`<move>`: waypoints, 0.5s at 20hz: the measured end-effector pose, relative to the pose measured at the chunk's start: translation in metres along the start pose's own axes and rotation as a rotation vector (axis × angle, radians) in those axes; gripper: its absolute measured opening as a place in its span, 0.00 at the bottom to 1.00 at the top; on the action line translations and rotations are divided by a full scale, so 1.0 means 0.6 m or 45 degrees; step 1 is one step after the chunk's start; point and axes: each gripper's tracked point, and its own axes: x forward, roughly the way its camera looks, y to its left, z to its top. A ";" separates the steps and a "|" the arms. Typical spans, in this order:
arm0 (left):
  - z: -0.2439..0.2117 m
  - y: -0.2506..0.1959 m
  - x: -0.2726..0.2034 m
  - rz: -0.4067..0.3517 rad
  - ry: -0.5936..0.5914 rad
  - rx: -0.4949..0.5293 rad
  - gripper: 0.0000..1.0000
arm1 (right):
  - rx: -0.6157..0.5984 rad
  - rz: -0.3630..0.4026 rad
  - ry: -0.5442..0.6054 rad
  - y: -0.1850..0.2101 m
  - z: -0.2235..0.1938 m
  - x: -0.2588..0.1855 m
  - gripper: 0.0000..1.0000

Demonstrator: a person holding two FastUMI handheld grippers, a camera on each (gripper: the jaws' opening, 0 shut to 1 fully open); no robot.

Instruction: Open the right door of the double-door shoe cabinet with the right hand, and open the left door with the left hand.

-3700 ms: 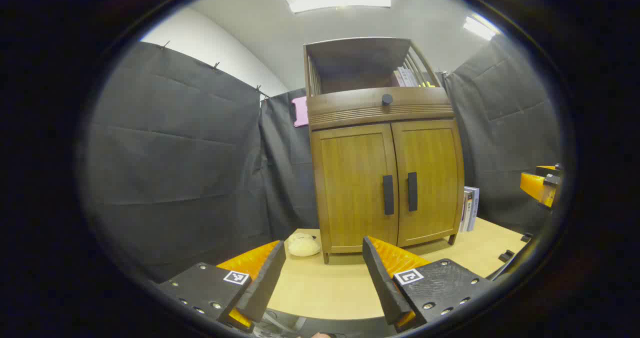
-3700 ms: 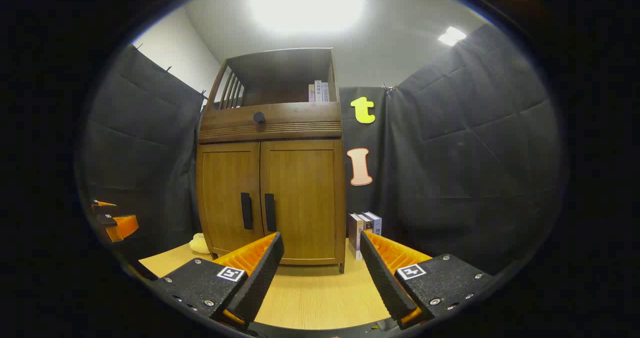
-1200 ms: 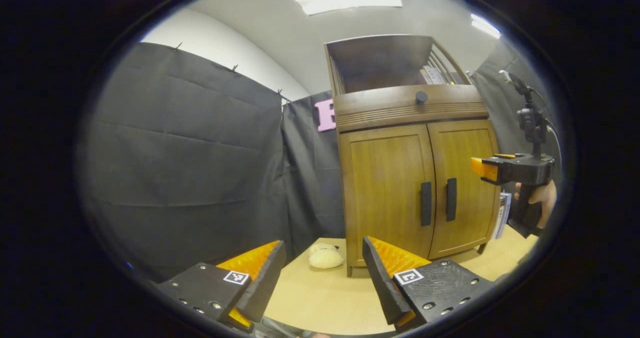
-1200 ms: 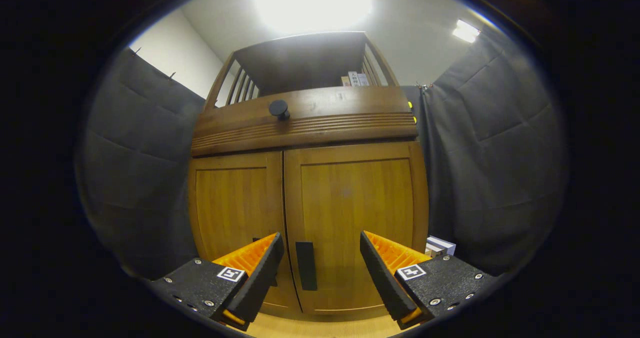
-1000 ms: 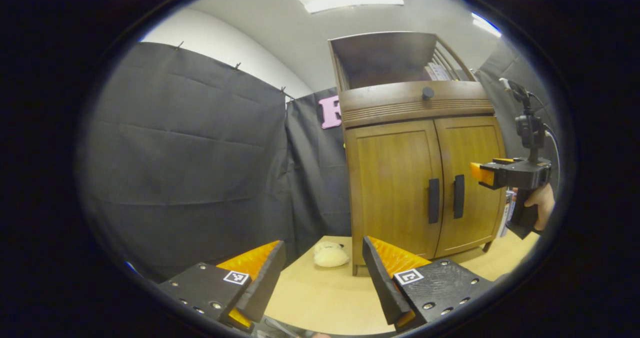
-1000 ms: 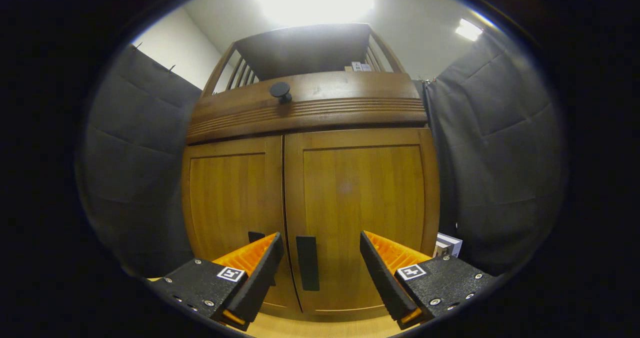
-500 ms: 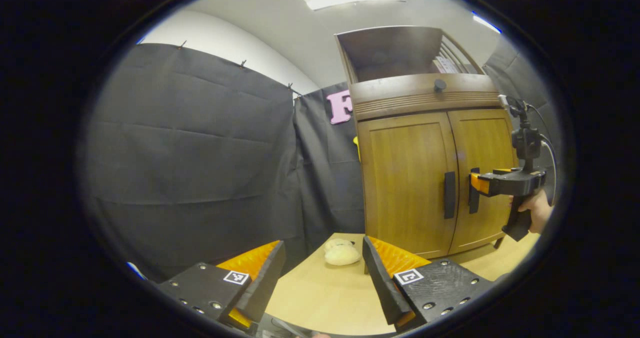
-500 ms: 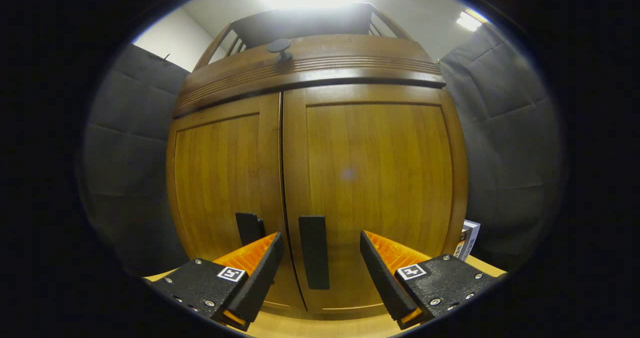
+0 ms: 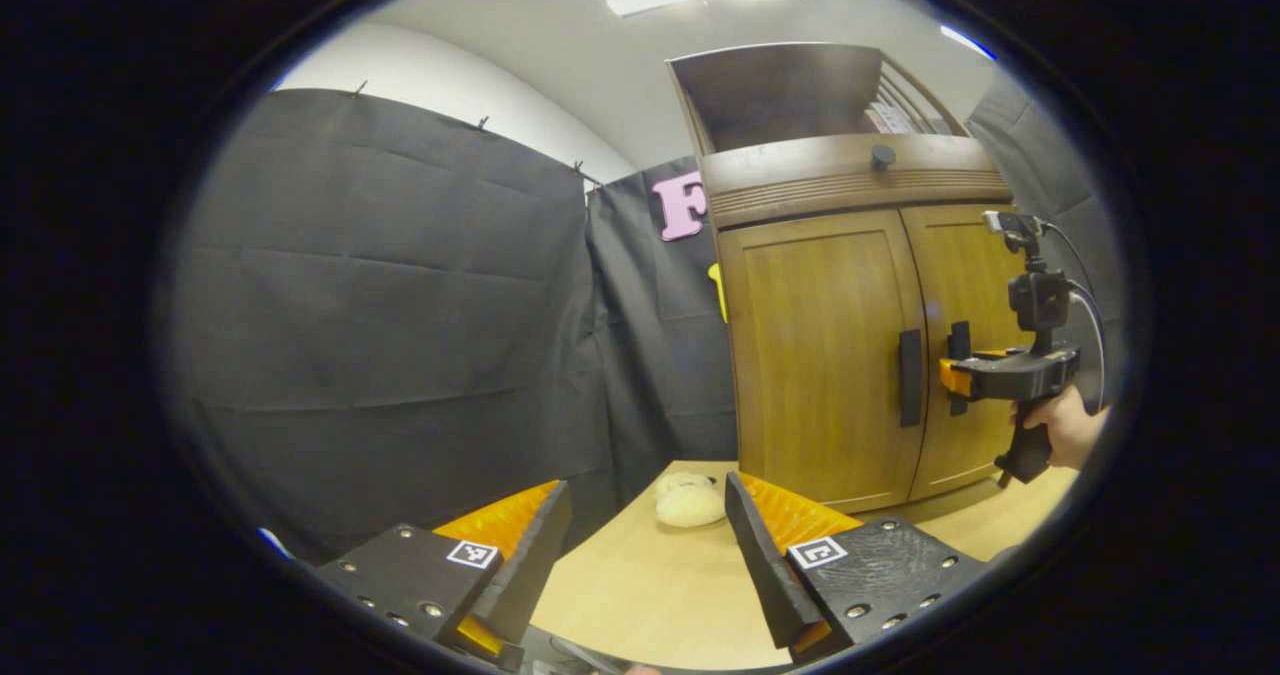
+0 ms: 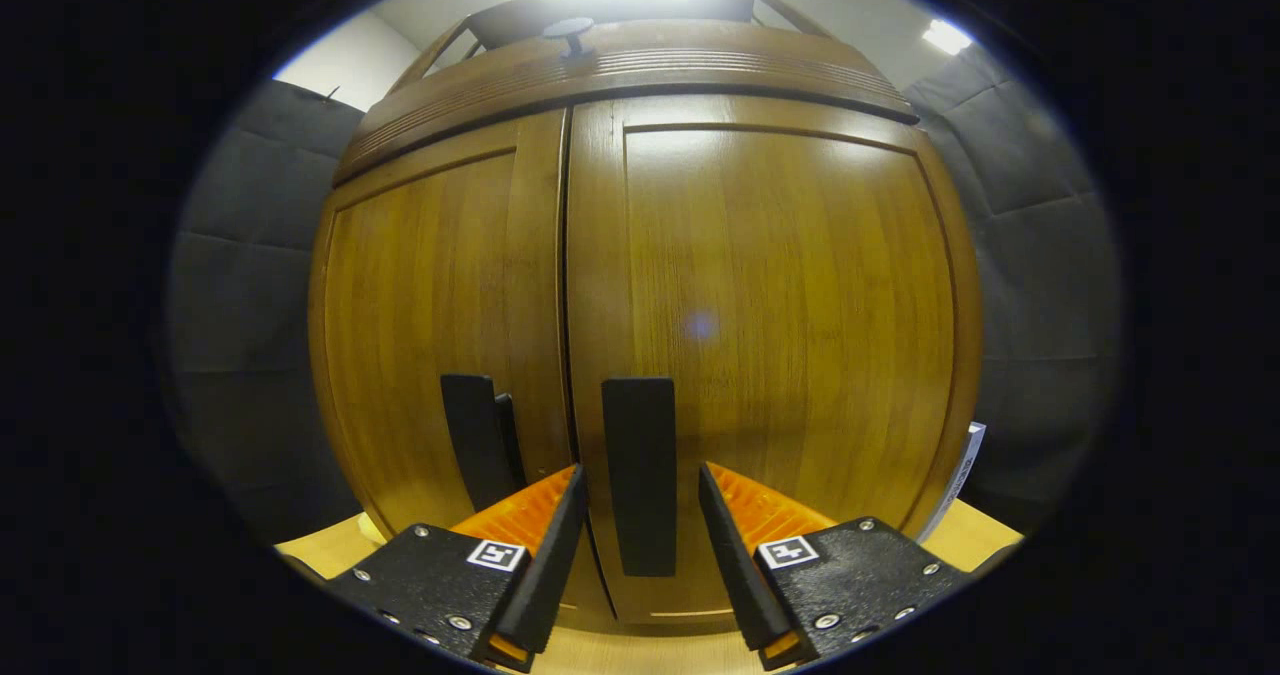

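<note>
The wooden shoe cabinet [image 9: 830, 355] stands on the table with both doors shut. In the right gripper view its right door [image 10: 780, 355] is very close. That door's black vertical handle [image 10: 638, 475] sits between the fingers of my right gripper [image 10: 640, 540], which is open, with a narrow gap on each side. The left door's handle [image 10: 478, 440] is just left of it. The left gripper view has the right gripper [image 9: 950, 375], held by a hand [image 9: 1065, 430], at the right door's handle. My left gripper [image 9: 640, 555] is open and empty, well short of the left door's handle [image 9: 910, 378].
A beige soft lump [image 9: 688, 503] lies on the light wooden table [image 9: 640, 595] by the cabinet's left front corner. Books [image 10: 958, 480] stand right of the cabinet. A round black knob [image 9: 882, 156] sits on the drawer front above the doors. Black cloth walls surround the booth.
My right gripper has moved forward until the right door's handle lies between its fingers, and the fingers have narrowed. The left gripper has turned slightly left; the doors have stayed shut.
</note>
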 end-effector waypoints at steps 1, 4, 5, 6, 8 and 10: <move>0.001 0.001 0.000 0.000 0.006 0.004 0.92 | 0.005 0.001 0.004 0.001 -0.003 0.006 0.67; 0.000 0.000 0.001 0.005 0.014 0.002 0.86 | 0.023 0.006 0.028 0.000 -0.020 0.017 0.53; 0.000 0.000 0.002 0.004 0.015 0.002 0.86 | 0.030 -0.002 0.030 -0.005 -0.019 0.018 0.48; -0.002 0.001 0.002 0.002 0.016 0.003 0.89 | 0.036 -0.008 0.031 -0.005 -0.018 0.020 0.37; -0.001 -0.001 0.001 -0.005 0.017 0.003 0.92 | 0.023 0.000 0.039 -0.005 -0.018 0.014 0.29; 0.003 -0.002 -0.002 -0.016 0.007 0.000 0.86 | 0.018 0.015 0.050 -0.003 -0.018 0.010 0.27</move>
